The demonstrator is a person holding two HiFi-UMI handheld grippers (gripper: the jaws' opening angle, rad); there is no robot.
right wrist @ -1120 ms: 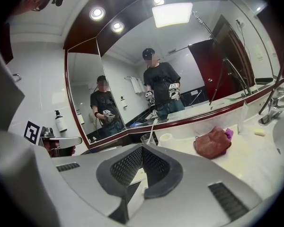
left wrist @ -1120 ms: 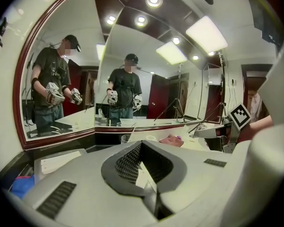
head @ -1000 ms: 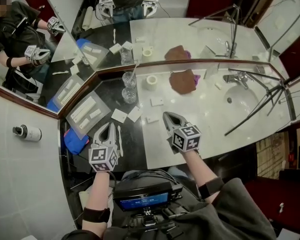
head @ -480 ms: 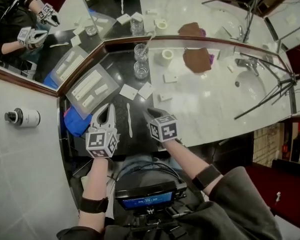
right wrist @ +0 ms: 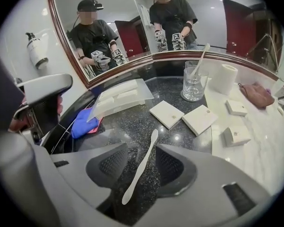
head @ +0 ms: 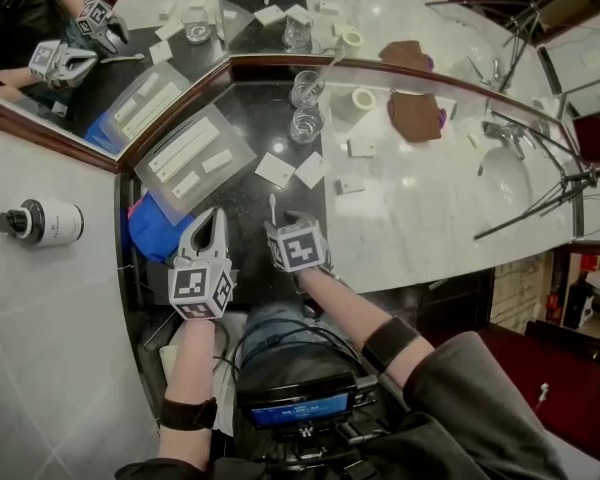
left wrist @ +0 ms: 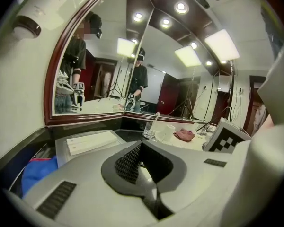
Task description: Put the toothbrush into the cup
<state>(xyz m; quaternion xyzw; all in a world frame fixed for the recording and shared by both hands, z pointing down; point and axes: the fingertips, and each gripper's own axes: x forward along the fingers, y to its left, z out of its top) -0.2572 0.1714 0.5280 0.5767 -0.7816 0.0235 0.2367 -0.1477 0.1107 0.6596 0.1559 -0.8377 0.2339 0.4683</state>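
Right gripper (right wrist: 141, 162) points steeply down at the dark stone counter (right wrist: 132, 123); its jaws have just been opening and stand wide. The toothbrush (right wrist: 146, 150) lies flat on the counter between them, clear of both pads, head end away from the person. Left gripper (left wrist: 141, 150) sits just beside the right one, jaws closed together with nothing between them. Blue cloth (right wrist: 85, 123) lies at left near the counter edge. Further out: a clear tray (right wrist: 120, 96) with white items, and two flat white square packets (right wrist: 171, 114) side by side. Beyond them stands the glass cup (right wrist: 194, 85), upright, with a white stick leaning in it, well apart from the toothbrush. White roll (right wrist: 226, 78) just beside the cup, against the mirror (right wrist: 132, 22).
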